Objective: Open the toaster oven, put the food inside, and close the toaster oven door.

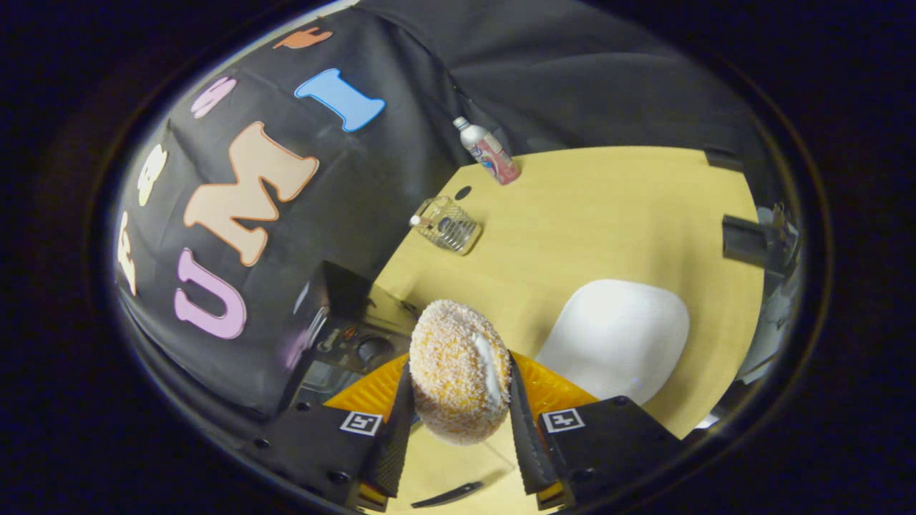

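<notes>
Crumbed bun [459, 372] between two fingers [392, 436]

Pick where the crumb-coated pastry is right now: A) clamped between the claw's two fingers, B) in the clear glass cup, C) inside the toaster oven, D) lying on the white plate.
A: the crumb-coated pastry sits between the fingers of the claw, both pressing its sides, held above the table; the white plate lies bare beyond it, and the toaster oven stands off to the side.
</notes>
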### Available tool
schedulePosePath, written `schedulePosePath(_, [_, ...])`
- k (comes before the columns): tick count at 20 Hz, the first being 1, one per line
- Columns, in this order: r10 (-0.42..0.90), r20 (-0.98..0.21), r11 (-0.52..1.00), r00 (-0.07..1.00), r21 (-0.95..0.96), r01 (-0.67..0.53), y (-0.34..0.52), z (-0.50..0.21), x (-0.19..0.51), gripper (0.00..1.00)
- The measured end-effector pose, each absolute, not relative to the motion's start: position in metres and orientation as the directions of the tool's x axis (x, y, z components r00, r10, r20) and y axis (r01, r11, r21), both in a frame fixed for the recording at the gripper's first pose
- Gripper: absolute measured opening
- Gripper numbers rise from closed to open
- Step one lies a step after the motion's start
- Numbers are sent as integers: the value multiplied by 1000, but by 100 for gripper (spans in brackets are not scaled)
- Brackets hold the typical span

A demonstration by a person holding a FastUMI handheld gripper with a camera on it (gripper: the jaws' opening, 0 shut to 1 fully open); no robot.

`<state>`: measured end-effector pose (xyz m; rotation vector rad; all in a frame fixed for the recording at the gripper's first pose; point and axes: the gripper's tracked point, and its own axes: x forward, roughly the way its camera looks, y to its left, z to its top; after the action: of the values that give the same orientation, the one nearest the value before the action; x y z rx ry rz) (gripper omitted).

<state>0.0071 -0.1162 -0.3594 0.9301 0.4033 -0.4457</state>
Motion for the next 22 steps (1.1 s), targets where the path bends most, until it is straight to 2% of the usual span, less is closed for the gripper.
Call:
schedulePosePath(6, [-68,-486,501,871,738,451,-40,-356,7,66])
schedulePosePath(12, [48,-483,522,874,758,390,21,-366,38,66])
schedulePosePath(22, [94,-440,523,893,785,331,31,-394,91,66])
